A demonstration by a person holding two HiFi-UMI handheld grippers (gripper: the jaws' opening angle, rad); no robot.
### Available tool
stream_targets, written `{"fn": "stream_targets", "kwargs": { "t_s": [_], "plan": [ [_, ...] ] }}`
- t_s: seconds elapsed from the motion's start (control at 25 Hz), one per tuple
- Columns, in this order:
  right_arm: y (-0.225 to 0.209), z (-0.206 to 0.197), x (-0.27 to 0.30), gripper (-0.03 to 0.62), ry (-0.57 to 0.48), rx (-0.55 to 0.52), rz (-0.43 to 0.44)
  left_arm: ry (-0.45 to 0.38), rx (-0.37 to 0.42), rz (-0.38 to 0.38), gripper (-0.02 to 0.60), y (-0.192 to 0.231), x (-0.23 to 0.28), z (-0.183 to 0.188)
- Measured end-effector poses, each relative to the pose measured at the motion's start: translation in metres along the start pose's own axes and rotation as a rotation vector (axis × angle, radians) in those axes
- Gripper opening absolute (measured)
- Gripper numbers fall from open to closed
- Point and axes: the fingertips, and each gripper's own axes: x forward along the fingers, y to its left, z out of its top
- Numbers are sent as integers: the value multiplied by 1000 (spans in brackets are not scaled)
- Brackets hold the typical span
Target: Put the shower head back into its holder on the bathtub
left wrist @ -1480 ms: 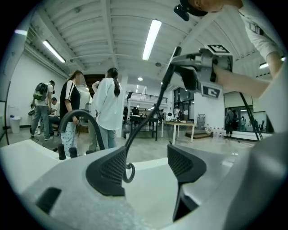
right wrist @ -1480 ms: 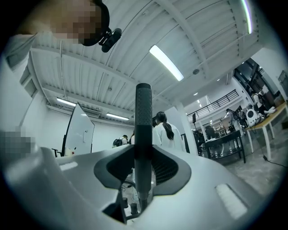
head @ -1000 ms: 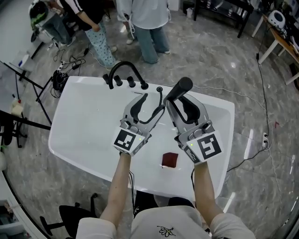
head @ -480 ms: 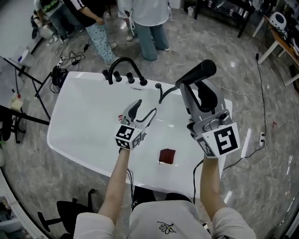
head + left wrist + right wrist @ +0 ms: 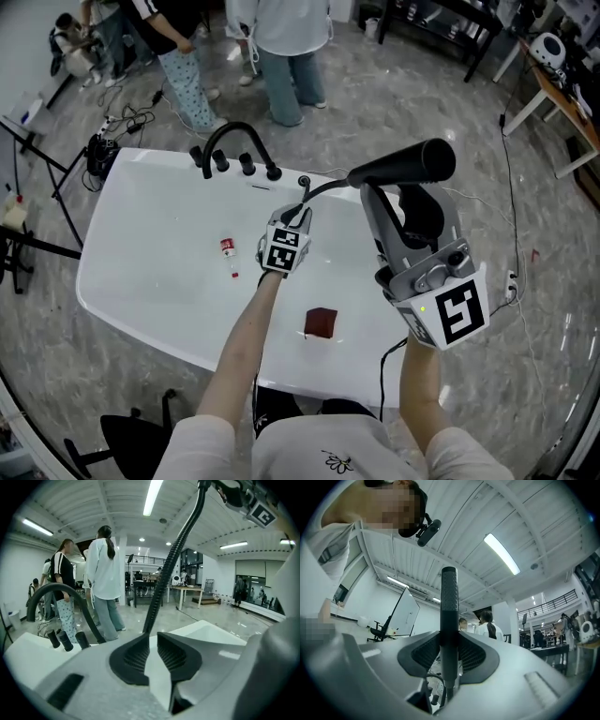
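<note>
- The shower head point(image 5: 403, 167) is up in the air above the tub point(image 5: 150, 234), well clear of the rim.
- The right gripper point(image 5: 401, 192) has its pads clamped on the shower head's black handle.
- The hose point(image 5: 323, 187) drops from the shower head to the far rim, beside the faucet point(image 5: 230, 141).
- The left gripper point(image 5: 296, 217) is low by that rim. Its jaws have just been closing and stand a narrow gap apart. Only white tub shows between the pads, and the hose rises just past the left jaw's tip.
- A red block point(image 5: 320, 322) and a small bottle point(image 5: 228, 248) lie in the tub.
- People point(image 5: 286, 56) stand beyond the tub.
</note>
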Motion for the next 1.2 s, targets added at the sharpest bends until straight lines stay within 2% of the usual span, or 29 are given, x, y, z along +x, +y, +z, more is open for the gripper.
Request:
{"fn": "stream_targets", "kwargs": {
  "t_s": [0.04, 0.08, 0.28, 0.48, 0.6, 0.72, 0.8, 0.96, 1.2],
  "plan": [
    [0, -2, 1, 127, 6, -5, 6, 0, 7, 7, 12, 2, 5, 1],
    [0, -4, 3, 127, 10, -10, 10, -3, 13, 9, -6, 4, 11, 3],
    [-14, -24, 11, 127, 21, -1, -13, -11, -19, -3, -6, 15, 47, 9],
    [-31, -53, 23, 127, 33, 29, -70, 9, -63, 51, -6, 43, 85, 9],
    [-37, -78, 39, 127, 58, 45, -91, 20, -114, 71, -6, 68, 96, 2],
    [-42, -111, 58, 127, 96, 61, -109, 41, -105, 54, -6, 83, 97, -13],
    [-44, -136, 71, 127, 129, 68, -116, -1, -104, 50, -6, 90, 87, -18],
    [-48, -190, 95, 127, 195, 88, -123, -94, -150, 77, -6, 106, 59, -25],
    [-56, -271, 114, 127, 244, 180, -179, -219, -209, 117, -6, 136, 12, -35]
  ]
}}
